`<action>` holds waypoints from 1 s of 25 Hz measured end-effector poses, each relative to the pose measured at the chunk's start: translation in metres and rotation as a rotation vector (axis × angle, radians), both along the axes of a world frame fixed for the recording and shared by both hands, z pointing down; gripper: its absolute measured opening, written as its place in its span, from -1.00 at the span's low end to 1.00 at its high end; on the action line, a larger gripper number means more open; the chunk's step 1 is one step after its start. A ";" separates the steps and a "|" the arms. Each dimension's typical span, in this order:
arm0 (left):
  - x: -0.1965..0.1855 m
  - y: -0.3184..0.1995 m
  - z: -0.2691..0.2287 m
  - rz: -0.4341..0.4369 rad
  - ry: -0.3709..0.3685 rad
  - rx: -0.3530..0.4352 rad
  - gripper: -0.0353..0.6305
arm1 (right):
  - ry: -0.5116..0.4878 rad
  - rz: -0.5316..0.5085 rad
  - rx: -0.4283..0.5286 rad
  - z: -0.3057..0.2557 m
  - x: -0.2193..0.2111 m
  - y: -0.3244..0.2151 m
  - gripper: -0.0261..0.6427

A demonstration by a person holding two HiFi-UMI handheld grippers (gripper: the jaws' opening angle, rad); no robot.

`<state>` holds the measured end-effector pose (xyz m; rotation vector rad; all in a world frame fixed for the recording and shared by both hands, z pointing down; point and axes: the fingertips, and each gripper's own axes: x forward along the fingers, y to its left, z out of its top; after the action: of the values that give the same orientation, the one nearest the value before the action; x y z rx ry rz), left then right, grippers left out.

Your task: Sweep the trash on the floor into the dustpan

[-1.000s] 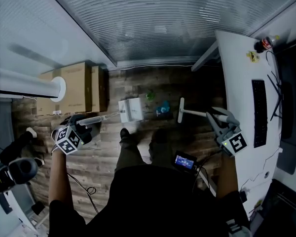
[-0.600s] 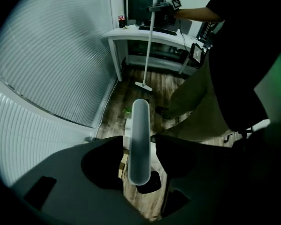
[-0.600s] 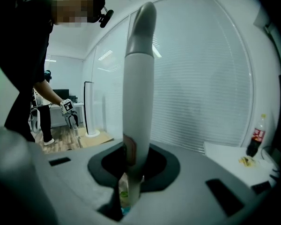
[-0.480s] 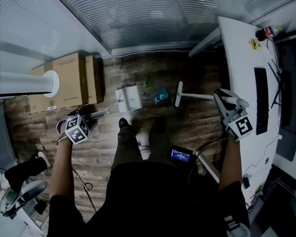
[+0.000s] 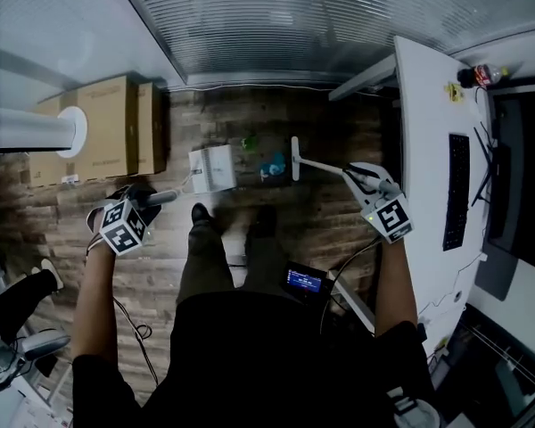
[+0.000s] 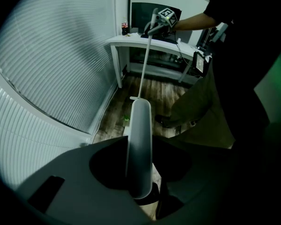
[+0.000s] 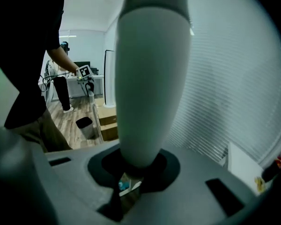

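Note:
A white dustpan [image 5: 212,168] stands on the wood floor. Its long handle [image 5: 165,196] rises into my left gripper [image 5: 143,201]. The jaws have just been closing, and the handle [image 6: 139,139] sits gripped between them [image 6: 140,172]. My right gripper [image 5: 361,178] is shut on the white broom handle [image 5: 325,168], which fills its own view [image 7: 150,78]. The broom head [image 5: 295,157] rests on the floor just right of a blue scrap [image 5: 272,166]. A green scrap [image 5: 248,143] lies between the broom and the dustpan.
Cardboard boxes [image 5: 107,127] stand left of the dustpan, beside a white post [image 5: 36,132]. A white desk [image 5: 423,132] with a keyboard [image 5: 455,190] runs along the right. Window blinds [image 5: 294,25] close the far side. An office chair base [image 5: 18,337] is at the lower left. The person's feet [image 5: 201,214] are behind the trash.
My right gripper has swung down and left, away from the desk edge, carrying the broom, whose head now lies closer to the blue scrap. My left gripper has sunk lower onto the dustpan handle.

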<state>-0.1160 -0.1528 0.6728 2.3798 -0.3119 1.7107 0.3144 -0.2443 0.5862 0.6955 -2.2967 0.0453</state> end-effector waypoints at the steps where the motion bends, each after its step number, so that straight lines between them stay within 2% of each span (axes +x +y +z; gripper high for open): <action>1: 0.001 0.001 0.001 0.002 -0.003 -0.005 -0.57 | 0.008 0.005 -0.016 0.009 0.000 0.000 -0.78; 7: -0.003 0.009 0.009 0.008 -0.035 -0.024 -0.63 | 0.028 0.083 -0.023 0.020 0.026 -0.008 -0.78; 11: -0.001 0.011 0.009 0.006 -0.042 -0.011 -0.64 | 0.066 0.069 -0.013 0.016 0.033 -0.008 -0.78; 18: 0.005 0.006 0.009 0.003 -0.026 0.006 -0.64 | 0.105 0.012 -0.024 0.050 -0.006 0.002 -0.78; 20: 0.006 0.007 0.009 -0.001 -0.024 0.006 -0.64 | 0.079 0.017 -0.051 0.069 -0.026 0.008 -0.78; 22: 0.006 0.007 0.009 -0.004 -0.022 0.008 -0.64 | 0.003 0.049 -0.078 0.083 -0.044 0.015 -0.78; 25: 0.007 0.008 0.009 0.004 -0.016 0.013 -0.65 | -0.175 0.205 -0.077 0.082 -0.058 0.009 -0.77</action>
<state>-0.1090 -0.1451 0.6819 2.3778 -0.3222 1.7359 0.2567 -0.2351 0.6683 0.9160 -2.3654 0.2993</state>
